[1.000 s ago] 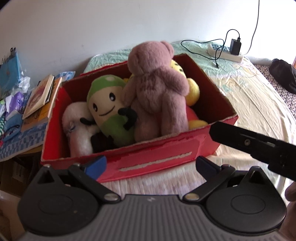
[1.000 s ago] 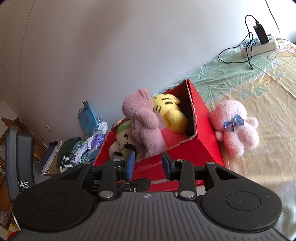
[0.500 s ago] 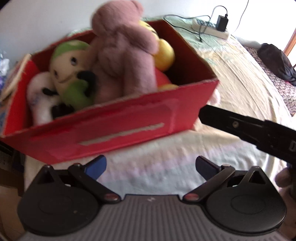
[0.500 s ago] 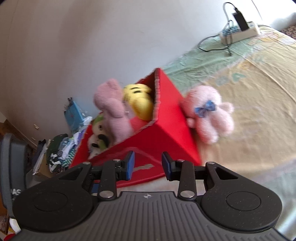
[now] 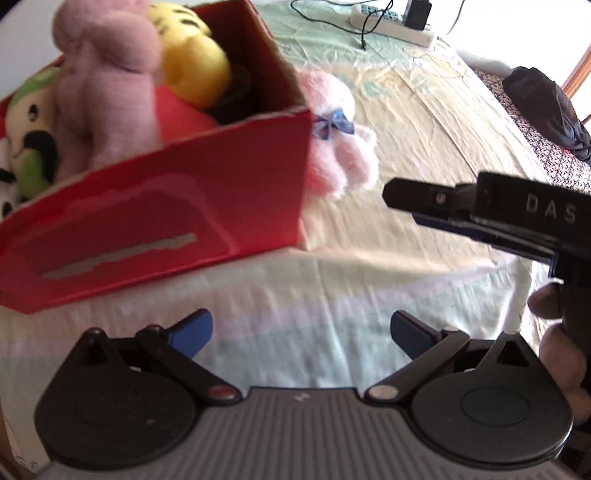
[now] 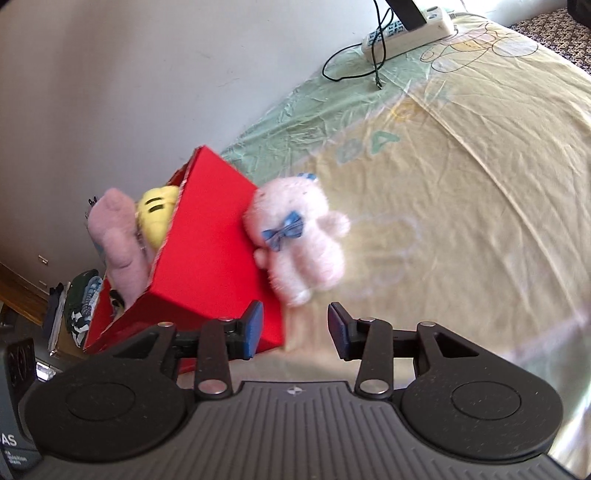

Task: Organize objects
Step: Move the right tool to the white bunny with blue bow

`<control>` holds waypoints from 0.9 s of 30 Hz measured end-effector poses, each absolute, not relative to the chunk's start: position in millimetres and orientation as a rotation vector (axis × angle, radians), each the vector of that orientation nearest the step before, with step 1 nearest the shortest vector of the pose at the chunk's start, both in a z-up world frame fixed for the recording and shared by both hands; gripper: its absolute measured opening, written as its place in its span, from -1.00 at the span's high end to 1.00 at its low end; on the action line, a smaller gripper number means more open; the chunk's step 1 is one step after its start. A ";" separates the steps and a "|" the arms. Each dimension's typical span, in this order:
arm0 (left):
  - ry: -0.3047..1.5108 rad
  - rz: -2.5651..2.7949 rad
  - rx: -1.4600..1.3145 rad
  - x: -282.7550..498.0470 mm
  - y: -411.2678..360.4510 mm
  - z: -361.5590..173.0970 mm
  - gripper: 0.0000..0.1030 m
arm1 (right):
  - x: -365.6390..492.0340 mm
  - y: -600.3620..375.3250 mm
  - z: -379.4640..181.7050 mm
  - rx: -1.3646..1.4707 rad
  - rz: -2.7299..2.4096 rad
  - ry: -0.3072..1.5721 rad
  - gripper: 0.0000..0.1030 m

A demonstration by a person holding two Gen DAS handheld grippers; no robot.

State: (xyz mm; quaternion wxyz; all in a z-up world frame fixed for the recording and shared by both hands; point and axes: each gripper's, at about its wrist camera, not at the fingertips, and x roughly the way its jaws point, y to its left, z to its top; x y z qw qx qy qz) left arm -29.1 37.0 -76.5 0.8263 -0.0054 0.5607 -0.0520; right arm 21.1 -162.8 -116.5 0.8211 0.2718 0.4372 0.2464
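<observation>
A red cardboard box [image 5: 155, 214] [image 6: 207, 258] stands on the bed and holds a mauve teddy bear [image 5: 103, 85] [image 6: 114, 236], a yellow striped plush [image 5: 188, 70] [image 6: 155, 214] and a green-capped plush [image 5: 29, 129]. A pale pink plush with a blue bow [image 5: 336, 147] [image 6: 299, 236] leans against the box's outer right side. My left gripper [image 5: 301, 332] is open over the sheet in front of the box, empty. My right gripper [image 6: 295, 328] is open just short of the pink plush, nothing between its fingers; in the left wrist view it shows as a black bar [image 5: 480, 214].
A white power strip with a charger and black cable [image 5: 391, 22] [image 6: 406, 29] lies at the far end of the bed by the wall. A dark bundle of cloth [image 5: 546, 107] sits at the right edge. Clothes and clutter [image 6: 81, 302] lie left of the box.
Both grippers have swung right along the box front, bringing the pink plush into the left view. The right gripper has come closer to the pink plush and its jaws have spread wider.
</observation>
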 end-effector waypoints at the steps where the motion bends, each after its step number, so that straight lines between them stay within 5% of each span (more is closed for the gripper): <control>1: 1.197 -0.107 -0.023 -28.0 34.3 -78.0 -0.98 | 25.8 -165.0 -118.1 0.576 0.532 0.937 0.17; 18: 1.197 0.022 -0.117 -21.4 18.4 -86.5 -0.98 | 93.8 -146.9 -145.3 0.523 0.682 0.991 0.12; 20: 1.196 0.036 -0.122 -21.3 19.3 -85.4 -0.98 | 94.2 -146.4 -147.9 0.515 0.688 1.003 0.43; 27: 1.195 0.019 -0.120 -15.2 10.2 -85.4 -0.98 | 85.8 -160.7 -143.4 0.489 0.729 0.989 0.58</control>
